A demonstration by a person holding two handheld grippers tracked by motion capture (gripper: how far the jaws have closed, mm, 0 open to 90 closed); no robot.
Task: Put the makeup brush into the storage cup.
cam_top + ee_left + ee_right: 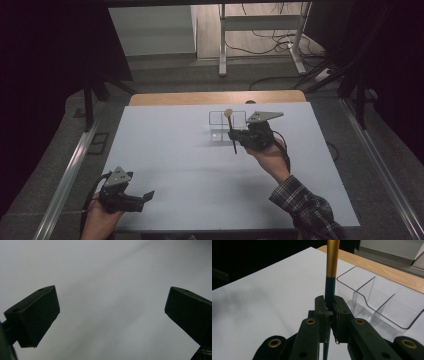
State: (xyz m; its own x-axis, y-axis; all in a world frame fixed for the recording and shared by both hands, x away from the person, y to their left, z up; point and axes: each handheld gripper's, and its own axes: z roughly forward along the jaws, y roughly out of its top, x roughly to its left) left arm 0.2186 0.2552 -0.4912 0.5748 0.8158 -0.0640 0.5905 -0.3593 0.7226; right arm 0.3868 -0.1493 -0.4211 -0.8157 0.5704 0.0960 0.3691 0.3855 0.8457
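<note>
Gripping a slim brush (331, 270) tight in my right fingers (331, 305), I have them closed on its dark shaft, the two black pads pressed against it from either side. Above my right fingers the handle turns gold and runs up out of the top of the right gripper view; below them a thin dark length of the shaft pokes down toward the counter (190, 165). From the high view the same brush (231, 131) stands near upright in my right gripper (234, 135), its pale rounded end above my fingers and its dark tip hanging below them. Just beyond my right fingers, off to one side, sits a clear plastic organiser (384, 305) with thin dividers splitting it into compartments; the brush is beside it, outside its walls, not in any compartment. In the high view that organiser (220, 125) is right next to my fingertips, though whether the brush touches its wall I can't tell. Down at the near edge of the counter, well apart from all that, my left fingers (112, 315) are spread wide with nothing between them, just the plain pale counter in front of them.
</note>
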